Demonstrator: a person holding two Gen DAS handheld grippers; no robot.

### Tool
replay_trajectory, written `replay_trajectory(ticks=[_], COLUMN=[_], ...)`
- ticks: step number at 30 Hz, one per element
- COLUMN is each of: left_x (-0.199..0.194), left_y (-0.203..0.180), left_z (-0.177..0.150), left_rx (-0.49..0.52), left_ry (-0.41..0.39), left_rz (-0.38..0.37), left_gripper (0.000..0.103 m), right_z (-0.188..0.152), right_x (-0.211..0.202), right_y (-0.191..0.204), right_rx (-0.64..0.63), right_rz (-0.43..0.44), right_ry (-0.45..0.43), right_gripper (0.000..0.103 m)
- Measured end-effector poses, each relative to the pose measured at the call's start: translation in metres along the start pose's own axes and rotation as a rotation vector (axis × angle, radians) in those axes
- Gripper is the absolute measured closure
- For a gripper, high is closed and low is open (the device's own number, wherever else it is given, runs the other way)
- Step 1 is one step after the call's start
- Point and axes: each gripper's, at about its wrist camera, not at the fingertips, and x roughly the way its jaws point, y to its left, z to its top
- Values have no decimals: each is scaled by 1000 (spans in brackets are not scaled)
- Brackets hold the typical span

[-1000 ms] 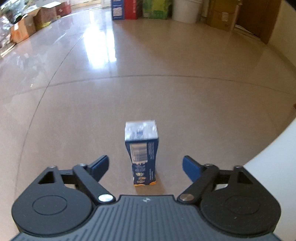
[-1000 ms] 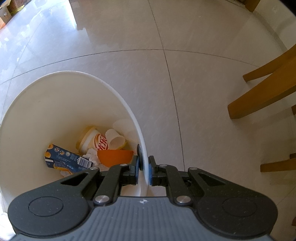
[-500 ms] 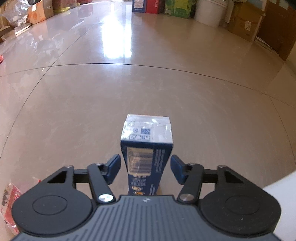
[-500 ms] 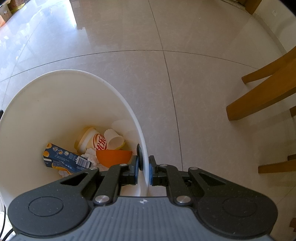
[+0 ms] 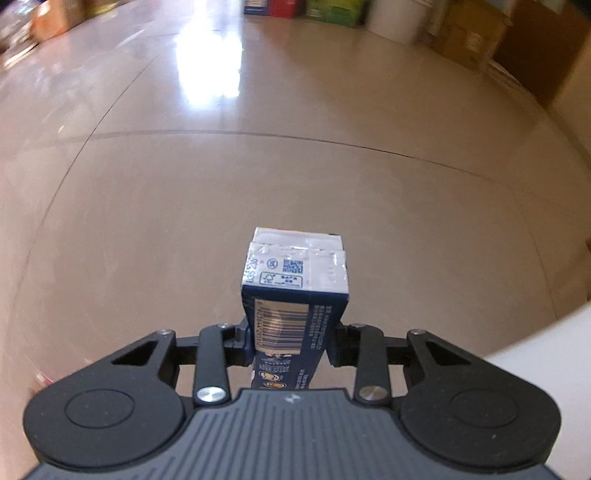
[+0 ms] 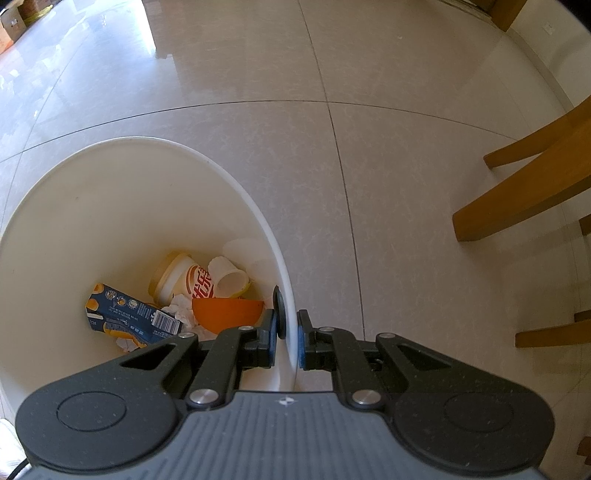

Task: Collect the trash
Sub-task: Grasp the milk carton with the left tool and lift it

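A dark blue drink carton with a silver top stands upright between the fingers of my left gripper, which is shut on its sides and holds it above the tiled floor. In the right wrist view my right gripper is shut on the rim of a white trash bin. Inside the bin lie another blue carton, a paper cup with red lettering, an orange bowl, a white cup and crumpled tissue.
The bin's white edge shows at the lower right of the left wrist view. Boxes and a white bucket line the far wall. Wooden chair legs stand right of the bin. A red wrapper lies at the lower left.
My left gripper moved onto the carton, shut on its sides and lifted it off the floor. The right gripper has kept its hold on the bin rim.
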Motion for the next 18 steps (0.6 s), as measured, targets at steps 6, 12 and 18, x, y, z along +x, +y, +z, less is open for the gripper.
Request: replay_trajectory(ticks=[6,12,18], left_x=[-71,-159,-229], left_y=[-8,-35,-90], left_z=[32,60,61], left_rx=[152,299,425], left_ry=[3,-14,-36], left_rz=[-57,-158,-363], left_gripper=[70,69,69], right_z=[0,1,1], right_x=[-1,-1,-1], right_y=[-2,-5,-6], right_rx=[8,18,21], right_rz=[6,17,21], right_ry=[0,4,3], right_gripper=[91,91,91])
